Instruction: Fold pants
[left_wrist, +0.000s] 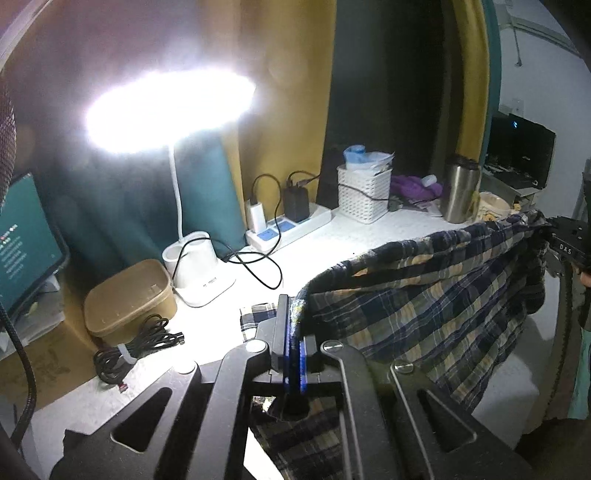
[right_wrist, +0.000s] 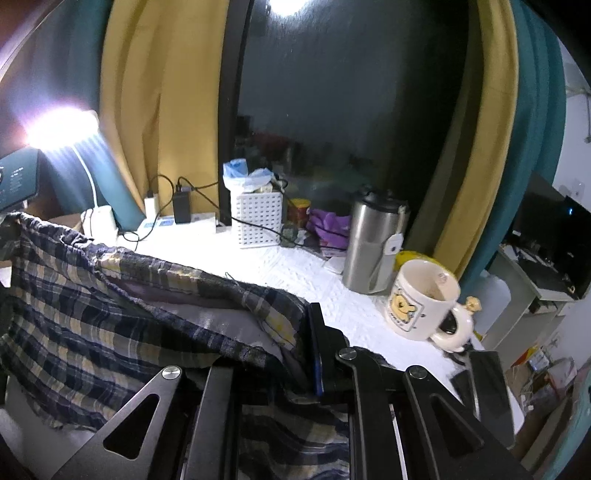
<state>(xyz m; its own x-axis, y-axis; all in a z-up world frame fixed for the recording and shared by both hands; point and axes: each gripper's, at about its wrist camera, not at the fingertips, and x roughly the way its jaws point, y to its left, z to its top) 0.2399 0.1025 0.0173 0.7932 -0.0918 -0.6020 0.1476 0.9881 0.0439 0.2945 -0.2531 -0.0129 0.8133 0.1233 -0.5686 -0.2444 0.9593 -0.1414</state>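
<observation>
We held the soft, limp pants (left_wrist: 424, 295) taut, left tool (left_wrist: 294, 332) and right tool (right_wrist: 314, 347) each clamped on a waistband corner.

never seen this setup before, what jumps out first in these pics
The glaring desk lamp at the back left of the white table dominates. Next, the plaid pants hang stretched over the table between the left claw and right claw, each shut on an end.

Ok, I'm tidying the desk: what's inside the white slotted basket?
The white slotted basket holds a crumpled blue-white plastic bag poking out the top, with some paper-like bits beside it. Anything deeper is hidden by the basket's walls and the bag.
</observation>
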